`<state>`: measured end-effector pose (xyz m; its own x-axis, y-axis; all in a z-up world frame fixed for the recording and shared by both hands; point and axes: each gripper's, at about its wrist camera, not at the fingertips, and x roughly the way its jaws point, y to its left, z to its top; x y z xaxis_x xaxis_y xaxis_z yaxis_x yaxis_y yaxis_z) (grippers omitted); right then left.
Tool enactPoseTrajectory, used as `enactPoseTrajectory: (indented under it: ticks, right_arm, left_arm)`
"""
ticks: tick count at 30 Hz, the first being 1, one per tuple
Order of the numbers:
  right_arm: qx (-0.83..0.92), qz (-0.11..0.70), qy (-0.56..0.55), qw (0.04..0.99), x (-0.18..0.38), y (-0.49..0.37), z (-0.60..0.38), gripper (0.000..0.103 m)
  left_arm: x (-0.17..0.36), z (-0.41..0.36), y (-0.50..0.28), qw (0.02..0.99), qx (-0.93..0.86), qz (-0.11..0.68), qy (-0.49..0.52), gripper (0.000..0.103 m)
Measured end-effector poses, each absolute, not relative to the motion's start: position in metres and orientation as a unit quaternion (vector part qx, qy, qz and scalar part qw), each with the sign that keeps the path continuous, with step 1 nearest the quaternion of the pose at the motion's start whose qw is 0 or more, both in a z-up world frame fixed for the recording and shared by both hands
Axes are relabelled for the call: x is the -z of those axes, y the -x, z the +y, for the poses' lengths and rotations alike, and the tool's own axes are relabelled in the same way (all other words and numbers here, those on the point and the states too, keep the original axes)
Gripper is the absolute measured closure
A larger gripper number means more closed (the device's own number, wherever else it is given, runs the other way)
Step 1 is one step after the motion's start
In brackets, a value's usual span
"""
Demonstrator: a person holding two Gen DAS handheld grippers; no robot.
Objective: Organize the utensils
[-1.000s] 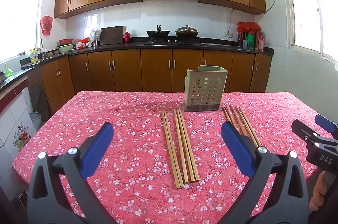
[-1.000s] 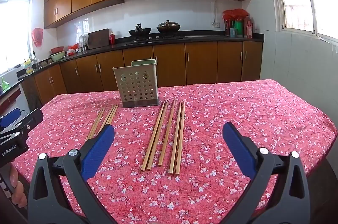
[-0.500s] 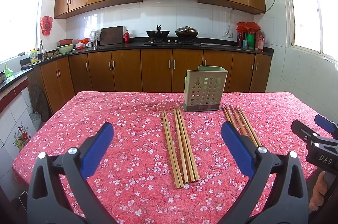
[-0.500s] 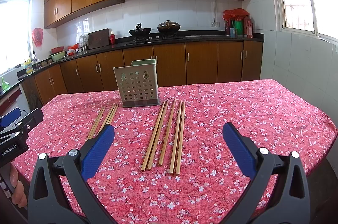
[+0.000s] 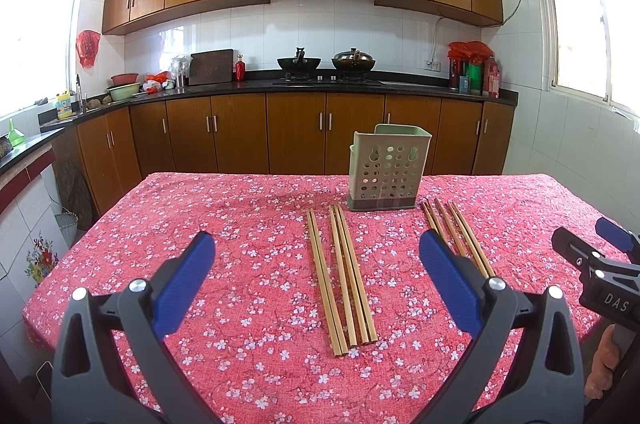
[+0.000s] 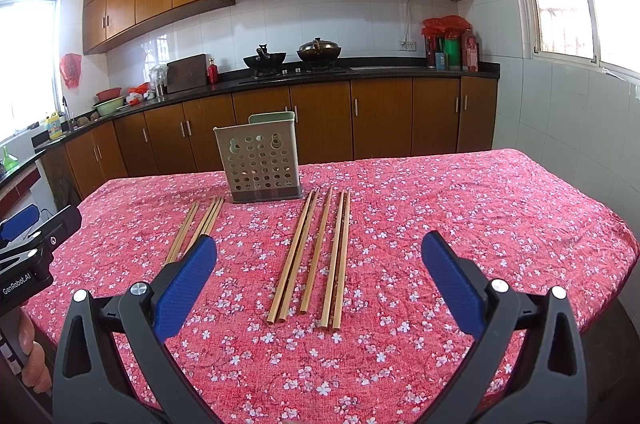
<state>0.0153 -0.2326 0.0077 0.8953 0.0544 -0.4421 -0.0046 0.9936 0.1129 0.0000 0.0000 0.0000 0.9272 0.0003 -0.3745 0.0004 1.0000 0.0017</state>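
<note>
**Chopsticks flat on the cloth, both tools spread wide**

Counter [image 5: 224, 208] draped in red cloth, thin and slightly creased, printed with small pale blossoms. Toward the far edge, near the middle: an upright utensil holder [image 5: 387, 168], pale green plastic, boxy, front wall punched with rows of round holes and two keyhole slots, seated on a darker base.

Two groups of slim wooden chopsticks, tan, long and straight, lying flat and running from the holder toward the near edge. Left group [image 5: 342, 272] just off the holder's left corner: a pair pressed together, then a tighter bundle beside it, near ends roughly level. Right group [image 6: 314, 256] off the holder's right corner: five sticks fanning slightly, tips near the holder's base.

Left tool [image 5: 316, 280] spread wide, gripping nothing, poised above the near edge over the left group; black rigid arms with silver rivets, ribbed blue pads [image 5: 184, 280]. Right tool [image 6: 318, 282] likewise spread wide and holding nothing, above the near edge over the right group.
</note>
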Motion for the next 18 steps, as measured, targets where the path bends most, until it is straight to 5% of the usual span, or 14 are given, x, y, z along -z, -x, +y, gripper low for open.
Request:
enactPoseTrajectory:
  ticks: [18]
  right_arm:
    - [-0.016,0.229,-0.056,0.972,-0.0057,-0.0145,-0.2314,0.002]
  left_arm:
    - [0.0001,0.0001,-0.0002,0.982,0.0,0.191,-0.001,0.004]
